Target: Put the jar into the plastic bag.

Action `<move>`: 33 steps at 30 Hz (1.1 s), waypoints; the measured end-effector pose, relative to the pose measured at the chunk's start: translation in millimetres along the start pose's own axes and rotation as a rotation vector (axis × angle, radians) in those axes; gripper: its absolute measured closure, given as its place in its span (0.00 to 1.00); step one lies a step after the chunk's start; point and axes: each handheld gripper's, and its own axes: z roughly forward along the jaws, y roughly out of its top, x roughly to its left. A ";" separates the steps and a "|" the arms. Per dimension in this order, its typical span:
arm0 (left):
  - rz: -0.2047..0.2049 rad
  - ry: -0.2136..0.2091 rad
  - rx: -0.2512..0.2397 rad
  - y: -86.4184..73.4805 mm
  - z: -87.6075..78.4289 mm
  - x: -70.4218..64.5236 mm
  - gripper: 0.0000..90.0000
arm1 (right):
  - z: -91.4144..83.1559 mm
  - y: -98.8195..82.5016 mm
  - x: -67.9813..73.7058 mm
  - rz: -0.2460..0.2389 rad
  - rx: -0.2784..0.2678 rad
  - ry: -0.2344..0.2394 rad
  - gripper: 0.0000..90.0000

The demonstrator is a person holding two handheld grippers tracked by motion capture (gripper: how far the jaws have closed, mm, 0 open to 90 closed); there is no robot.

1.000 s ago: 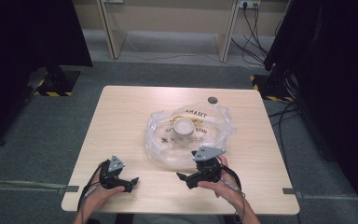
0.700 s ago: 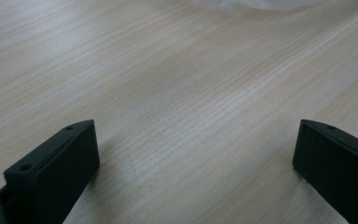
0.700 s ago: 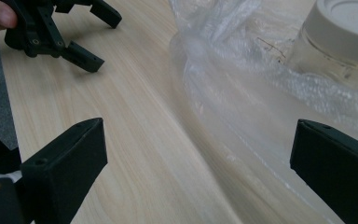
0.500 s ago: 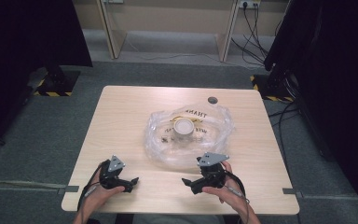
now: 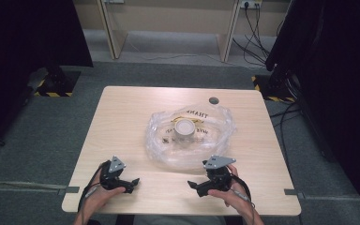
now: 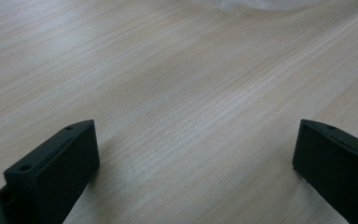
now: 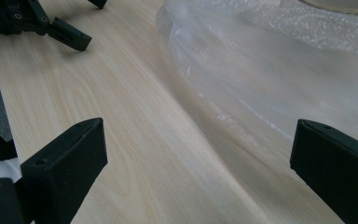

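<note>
A crumpled clear plastic bag (image 5: 192, 136) with printed lettering lies in the middle of the wooden table (image 5: 122, 117). A round pale container (image 5: 184, 127) sits on or in it; I cannot tell which. My left gripper (image 5: 132, 184) rests near the table's front edge at the left, open, with bare wood between its jaws (image 6: 196, 126). My right gripper (image 5: 194, 187) rests near the front edge just short of the bag, also open (image 7: 198, 123). In the right gripper view the bag (image 7: 279, 79) spreads to the right and the left gripper (image 7: 42, 21) lies at the top left.
A small dark round disc (image 5: 213, 100) is set in the table's far side. Grey carpet surrounds the table, with dark equipment and cables (image 5: 309, 56) at the right and black curtains (image 5: 23, 47) at the left. Bare wood runs along the table's left side.
My right gripper has drawn back a little from the bag toward the front edge. The left gripper and the bag have stayed put.
</note>
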 end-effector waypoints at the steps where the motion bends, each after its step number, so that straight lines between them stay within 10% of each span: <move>1: 0.000 0.000 0.000 0.0 0.0 0.0 0.00 | -0.3 -1.2 -0.2 0.002 0.001 0.000 0.05; 33: 0.000 0.000 0.000 0.0 0.0 0.0 0.00 | -13.5 -28.1 -7.5 0.066 0.008 -0.025 0.05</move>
